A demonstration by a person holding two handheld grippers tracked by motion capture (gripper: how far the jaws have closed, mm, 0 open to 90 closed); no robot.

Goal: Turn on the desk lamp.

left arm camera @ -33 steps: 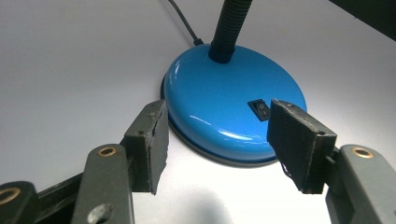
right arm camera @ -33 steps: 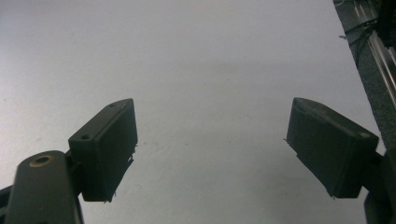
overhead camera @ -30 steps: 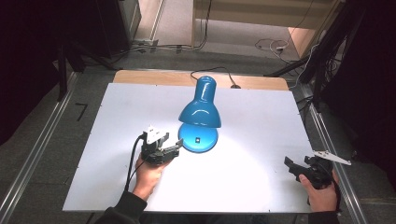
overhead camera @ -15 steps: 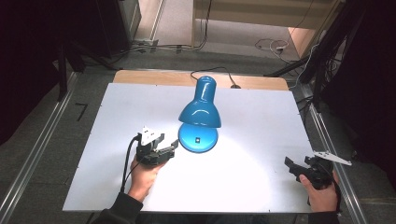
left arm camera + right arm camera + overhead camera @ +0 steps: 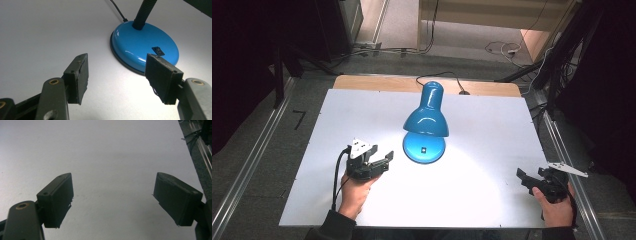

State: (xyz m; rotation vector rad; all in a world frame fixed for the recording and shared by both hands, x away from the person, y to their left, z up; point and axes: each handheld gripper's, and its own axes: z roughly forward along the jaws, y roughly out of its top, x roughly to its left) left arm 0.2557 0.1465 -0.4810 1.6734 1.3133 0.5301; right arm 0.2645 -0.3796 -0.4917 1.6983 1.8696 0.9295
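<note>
Fingers (image 5: 78,77) of my left gripper (image 5: 382,158) stood wide apart and gripped nothing; they had just been opening, bare table (image 5: 492,125) between them. My lamp (image 5: 426,120) sat lit mid-table, its base (image 5: 143,46) just beyond the jaws and its switch (image 5: 158,50) facing me. I judged a clean withdrawal meant staying level and clear of the base. My right gripper (image 5: 532,181) rested agape near the table's right edge, empty.

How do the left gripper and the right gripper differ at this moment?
The left gripper points at the blue lamp, close beside its base; the right gripper sits far from it, at the table's right edge. The left looks onto the base switch; the right faces bare table. Both stand open, holding nothing.
</note>
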